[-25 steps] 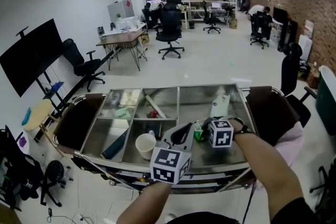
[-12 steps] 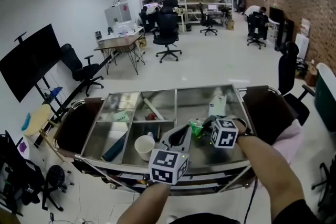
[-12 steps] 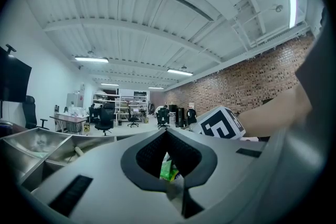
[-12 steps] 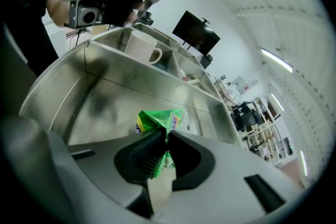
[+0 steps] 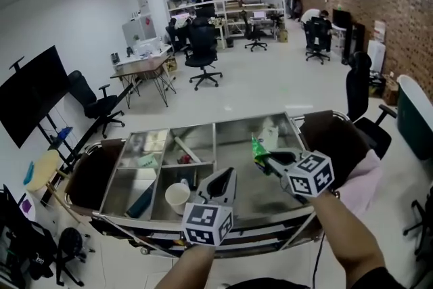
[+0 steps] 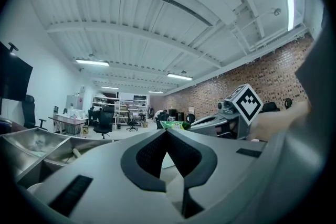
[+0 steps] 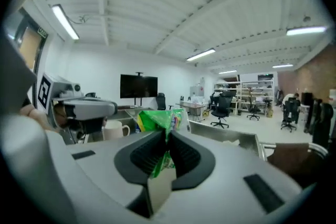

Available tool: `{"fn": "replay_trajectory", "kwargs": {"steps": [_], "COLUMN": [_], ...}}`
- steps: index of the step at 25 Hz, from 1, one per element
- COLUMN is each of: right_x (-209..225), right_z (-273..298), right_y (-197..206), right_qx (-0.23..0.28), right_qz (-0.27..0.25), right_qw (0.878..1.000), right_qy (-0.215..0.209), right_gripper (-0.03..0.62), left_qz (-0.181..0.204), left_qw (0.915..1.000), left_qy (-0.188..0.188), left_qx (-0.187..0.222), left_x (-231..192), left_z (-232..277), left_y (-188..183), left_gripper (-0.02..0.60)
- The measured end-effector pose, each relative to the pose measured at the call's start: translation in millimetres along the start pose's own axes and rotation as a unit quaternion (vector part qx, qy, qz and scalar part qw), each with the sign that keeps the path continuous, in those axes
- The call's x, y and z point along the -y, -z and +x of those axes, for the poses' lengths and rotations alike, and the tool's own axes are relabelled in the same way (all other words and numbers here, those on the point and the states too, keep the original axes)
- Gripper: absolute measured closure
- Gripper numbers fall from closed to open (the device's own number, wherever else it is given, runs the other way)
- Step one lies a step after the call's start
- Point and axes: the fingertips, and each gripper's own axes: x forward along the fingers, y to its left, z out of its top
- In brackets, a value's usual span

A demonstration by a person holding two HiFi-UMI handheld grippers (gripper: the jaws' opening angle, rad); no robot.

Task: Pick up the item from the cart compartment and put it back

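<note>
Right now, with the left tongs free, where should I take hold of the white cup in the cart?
Probably by its rim wall, coming straight down from above. The white cup stands upright with its mouth open upward in a near compartment of the cart, so one tong tip can go inside and one outside.
</note>
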Motion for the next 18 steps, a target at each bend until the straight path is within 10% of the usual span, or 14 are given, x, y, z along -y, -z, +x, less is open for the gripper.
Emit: {"fn": "replay_trajectory", "kwargs": {"steps": [18], "right_x": [-31], "right_z": [-116], "right_y": [-8], "right_qx": [0.139], "right_qz": [0.112], "right_qw": [0.982], "right_qy": [0.067], "right_gripper": [0.542], "left_qz": [-0.014], "left_qw": [0.9998], "left_qy": [0.002], "left_qx": [0.012], "left_x": [13], "left_z": [-22], "left_y": [1], "left_gripper": [0.581]}}
